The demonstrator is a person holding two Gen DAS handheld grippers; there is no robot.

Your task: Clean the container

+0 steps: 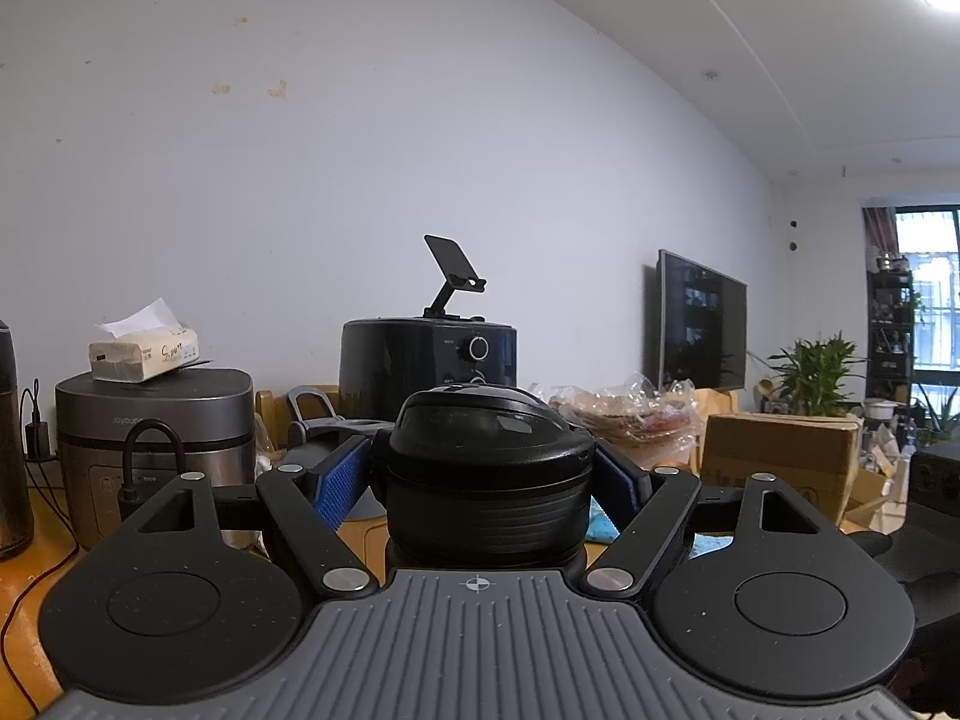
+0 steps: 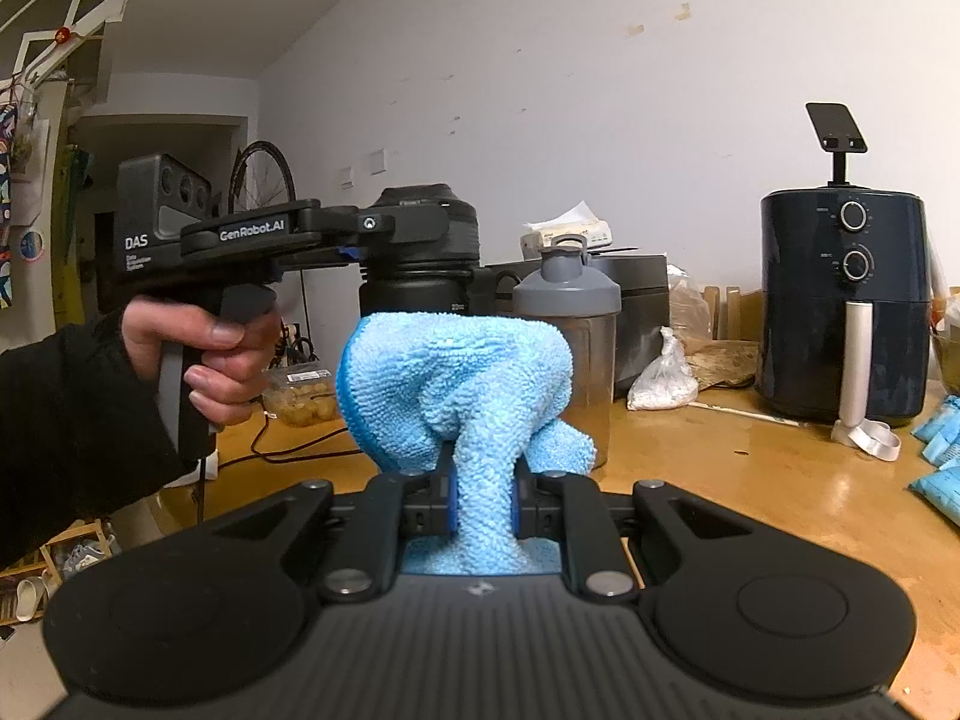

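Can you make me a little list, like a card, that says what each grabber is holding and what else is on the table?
left gripper: shut on the black bottle, around its lid
right gripper: shut on the blue cloth, bunched up
cloth and bottle: cannot tell if touching
person's hand: squeezing the left gripper's handle
table: wooden
also there: grey-lidded shaker cup, dark air fryer, rice cooker with a tissue pack on top
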